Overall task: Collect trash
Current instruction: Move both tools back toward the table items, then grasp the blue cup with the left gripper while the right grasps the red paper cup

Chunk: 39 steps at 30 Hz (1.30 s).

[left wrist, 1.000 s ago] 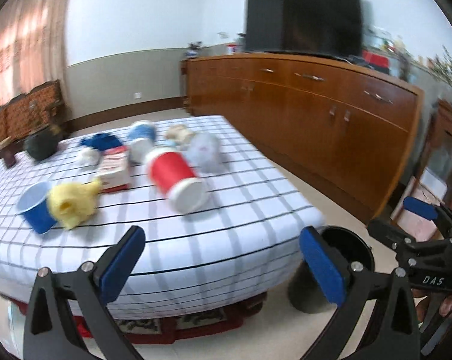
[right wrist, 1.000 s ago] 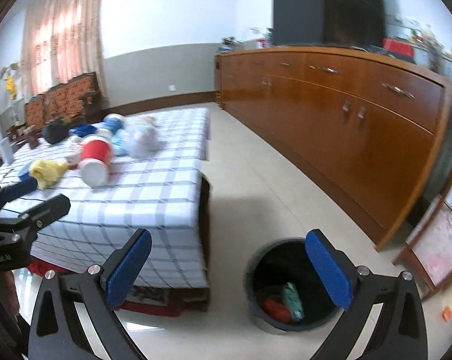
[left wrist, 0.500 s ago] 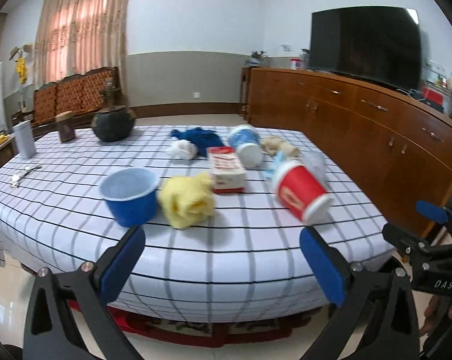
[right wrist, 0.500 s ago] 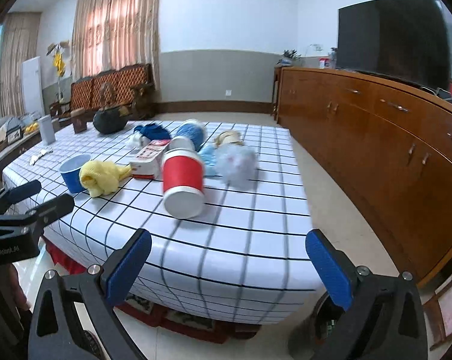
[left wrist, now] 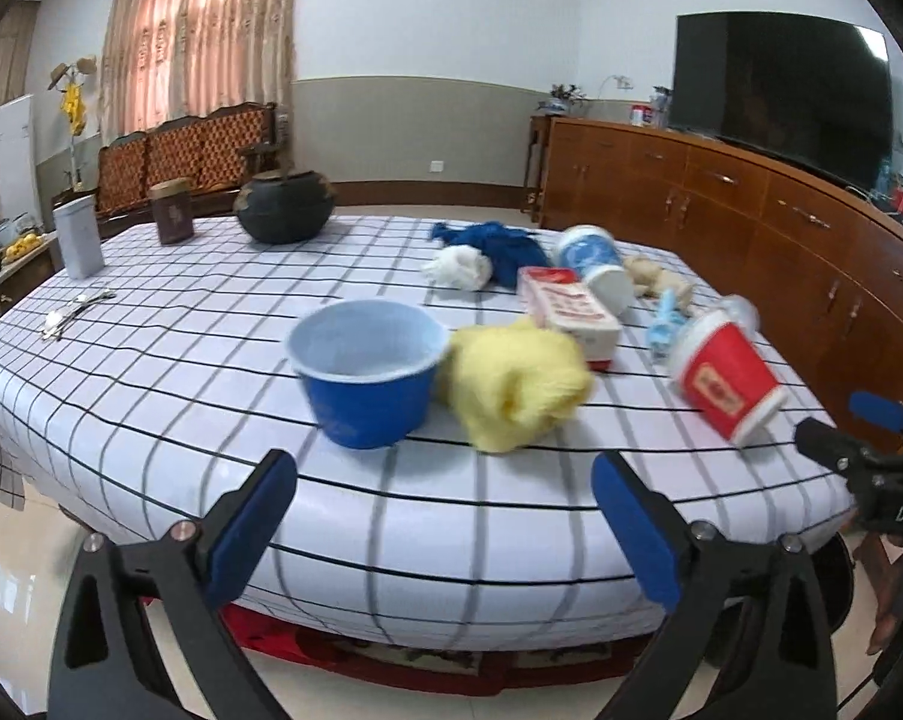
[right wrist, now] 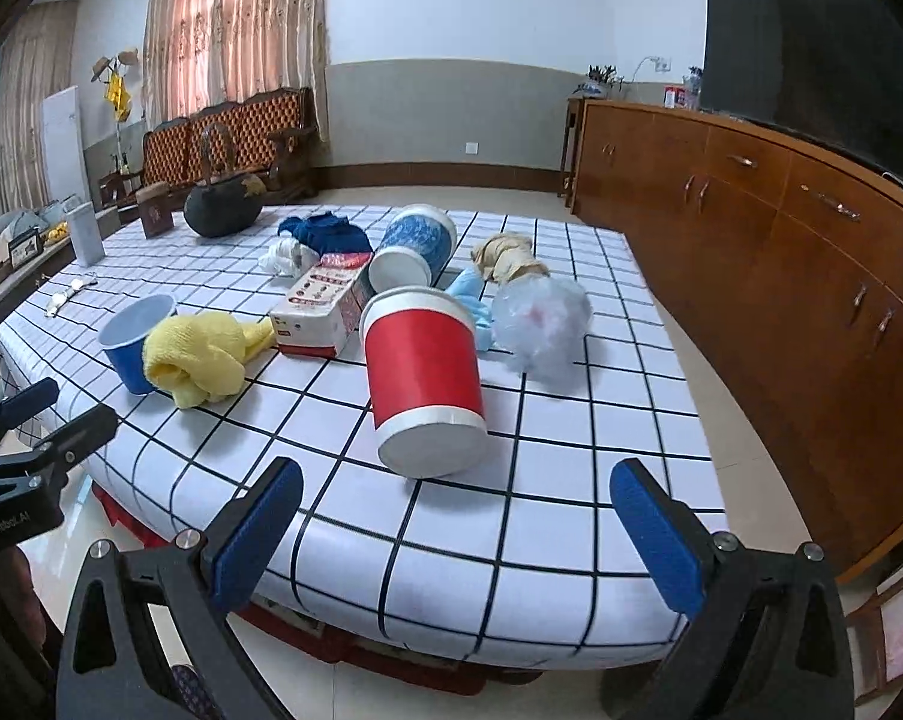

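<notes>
Both claws (left wrist: 445,516) (right wrist: 457,519) spread wide, empty

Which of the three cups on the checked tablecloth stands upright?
The plain blue plastic cup beside the yellow cloth stands upright, mouth up. The red paper cup and blue-patterned paper cup lie on their sides.

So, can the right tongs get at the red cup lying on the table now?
Probably yes. The right tongs are open and empty, the red cup lies on its side straight ahead near the table edge, and nothing stands between them.
</notes>
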### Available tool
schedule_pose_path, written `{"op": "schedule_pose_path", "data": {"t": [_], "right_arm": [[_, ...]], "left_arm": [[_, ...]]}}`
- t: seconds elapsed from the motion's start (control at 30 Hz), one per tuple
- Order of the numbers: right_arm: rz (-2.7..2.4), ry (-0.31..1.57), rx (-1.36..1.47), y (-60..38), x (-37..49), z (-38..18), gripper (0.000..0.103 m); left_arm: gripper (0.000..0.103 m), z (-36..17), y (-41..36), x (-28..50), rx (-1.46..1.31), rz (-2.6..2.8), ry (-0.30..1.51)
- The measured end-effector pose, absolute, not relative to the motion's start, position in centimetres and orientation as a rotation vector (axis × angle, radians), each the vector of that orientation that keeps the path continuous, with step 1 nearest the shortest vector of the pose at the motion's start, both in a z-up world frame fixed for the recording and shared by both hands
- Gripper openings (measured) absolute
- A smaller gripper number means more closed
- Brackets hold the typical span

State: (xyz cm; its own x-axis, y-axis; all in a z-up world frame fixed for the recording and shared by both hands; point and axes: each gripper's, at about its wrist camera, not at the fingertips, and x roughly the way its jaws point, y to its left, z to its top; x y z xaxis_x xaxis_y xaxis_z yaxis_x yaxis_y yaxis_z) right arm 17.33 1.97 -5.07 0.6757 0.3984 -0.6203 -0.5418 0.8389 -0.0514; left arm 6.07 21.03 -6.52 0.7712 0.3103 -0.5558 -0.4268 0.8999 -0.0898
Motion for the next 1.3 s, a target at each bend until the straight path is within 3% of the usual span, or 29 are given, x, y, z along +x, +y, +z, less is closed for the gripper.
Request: {"op": "schedule_pose_path", "data": {"t": [0.47, 0.73, 1.03, 1.07, 1.1, 1.13, 1.3], "right_arm": [[0.539, 0.699, -0.239, 5.3, 21.1, -8.1, 0.103], [0.554, 0.708, -0.241, 6.6, 22.5, -8.7, 0.091], [0.549, 0.729, -0.243, 7.1, 23.6, -9.2, 0.091], [0.549, 0.730, -0.242, 7.1, 23.7, -9.2, 0.089], [0.553, 0.730, -0.239, 7.2, 23.8, -9.2, 0.077], [0.562, 0.738, -0.233, 7.2, 23.9, -9.3, 0.055], [0.576, 0.733, -0.214, 7.2, 23.6, -8.8, 0.055]], "left_arm": [[0.091, -9.0, 27.2, 9.3, -0.231, 0.454, 0.606], [0.089, -9.0, 28.1, 11.1, -0.257, 0.435, 0.587], [0.088, -9.7, 28.6, 13.1, -0.277, 0.404, 0.605], [0.080, -9.8, 28.7, 13.2, -0.279, 0.398, 0.605], [0.077, -9.8, 28.7, 13.3, -0.281, 0.392, 0.607], [0.077, -9.7, 28.7, 13.2, -0.281, 0.392, 0.602], [0.077, -9.0, 28.3, 12.4, -0.263, 0.401, 0.577]]}}
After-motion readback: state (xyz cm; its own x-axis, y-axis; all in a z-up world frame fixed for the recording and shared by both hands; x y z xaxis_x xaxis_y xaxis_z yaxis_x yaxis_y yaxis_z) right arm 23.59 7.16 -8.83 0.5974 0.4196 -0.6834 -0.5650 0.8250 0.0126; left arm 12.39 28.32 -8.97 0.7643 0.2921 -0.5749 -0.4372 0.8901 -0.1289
